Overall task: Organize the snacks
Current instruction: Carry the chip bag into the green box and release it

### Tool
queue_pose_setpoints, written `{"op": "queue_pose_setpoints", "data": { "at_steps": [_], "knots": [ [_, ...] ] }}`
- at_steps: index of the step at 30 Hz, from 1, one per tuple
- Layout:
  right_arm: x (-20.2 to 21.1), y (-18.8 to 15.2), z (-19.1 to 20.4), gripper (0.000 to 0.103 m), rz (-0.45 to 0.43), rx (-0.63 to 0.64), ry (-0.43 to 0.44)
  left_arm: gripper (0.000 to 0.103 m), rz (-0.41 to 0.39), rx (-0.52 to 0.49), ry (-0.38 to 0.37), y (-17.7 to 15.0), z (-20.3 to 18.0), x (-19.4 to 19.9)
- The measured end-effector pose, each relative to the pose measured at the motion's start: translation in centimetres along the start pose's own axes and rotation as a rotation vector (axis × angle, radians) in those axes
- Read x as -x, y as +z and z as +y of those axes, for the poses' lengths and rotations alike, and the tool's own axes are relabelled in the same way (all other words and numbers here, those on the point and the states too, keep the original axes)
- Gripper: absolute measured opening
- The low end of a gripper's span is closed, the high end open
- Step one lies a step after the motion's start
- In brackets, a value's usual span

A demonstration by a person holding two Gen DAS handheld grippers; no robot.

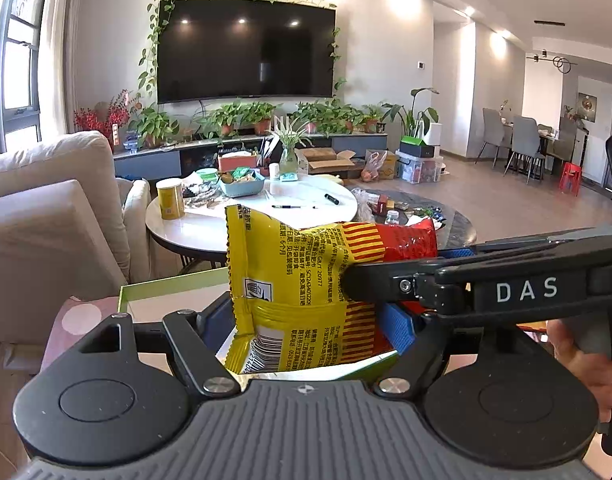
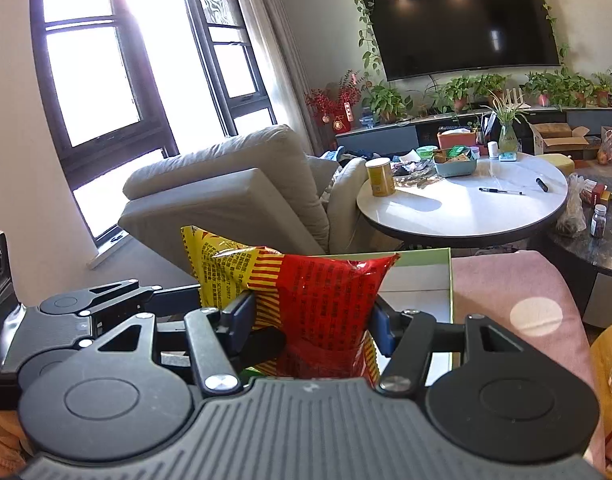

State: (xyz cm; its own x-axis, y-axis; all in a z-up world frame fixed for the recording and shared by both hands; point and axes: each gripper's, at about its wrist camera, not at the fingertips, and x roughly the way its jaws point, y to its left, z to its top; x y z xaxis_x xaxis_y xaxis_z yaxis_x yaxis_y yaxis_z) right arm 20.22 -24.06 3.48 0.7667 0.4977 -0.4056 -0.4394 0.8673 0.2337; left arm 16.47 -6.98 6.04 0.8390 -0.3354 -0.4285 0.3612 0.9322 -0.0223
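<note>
A yellow and red snack bag (image 1: 306, 272) hangs upright between both grippers, above an open green-rimmed box (image 1: 173, 283). In the left wrist view my left gripper (image 1: 306, 320) has its blue pads against the bag's lower yellow part. My right gripper (image 1: 386, 272) reaches in from the right and clamps the red end. In the right wrist view the bag (image 2: 326, 292) fills the gap of the right gripper (image 2: 312, 316), whose pads press its red half. The left gripper (image 2: 177, 295) holds the yellow end at the left. The green box (image 2: 426, 258) lies just behind.
A pink dotted cushion (image 2: 526, 292) lies beside the box. Beyond are a beige sofa (image 2: 233, 184) and a round white table (image 2: 466, 208) with a yellow can (image 2: 380, 178), a blue snack basket (image 2: 456, 164) and pens. A dark table (image 2: 602, 248) stands right. A hand (image 1: 586, 360) grips the right tool.
</note>
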Motion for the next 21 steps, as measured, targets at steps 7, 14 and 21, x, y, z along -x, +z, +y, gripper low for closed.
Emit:
{"op": "queue_pose_setpoints", "data": {
  "at_steps": [7, 14, 21],
  "knots": [
    [-2.7, 0.0, -2.3, 0.086, 0.041, -0.023, -0.006, 0.073, 0.066, 0.020, 0.008, -0.2, 0.4, -3.8],
    [-5.0, -0.6, -4.7, 0.086, 0.092, -0.064, 0.004, 0.073, 0.135, 0.039, 0.000, -1.2, 1.2, -7.1],
    [-6.3, -1.4, -5.4, 0.086, 0.149, -0.063, -0.026, 0.074, 0.204, 0.068, -0.015, -2.6, 1.4, -9.0]
  ]
}}
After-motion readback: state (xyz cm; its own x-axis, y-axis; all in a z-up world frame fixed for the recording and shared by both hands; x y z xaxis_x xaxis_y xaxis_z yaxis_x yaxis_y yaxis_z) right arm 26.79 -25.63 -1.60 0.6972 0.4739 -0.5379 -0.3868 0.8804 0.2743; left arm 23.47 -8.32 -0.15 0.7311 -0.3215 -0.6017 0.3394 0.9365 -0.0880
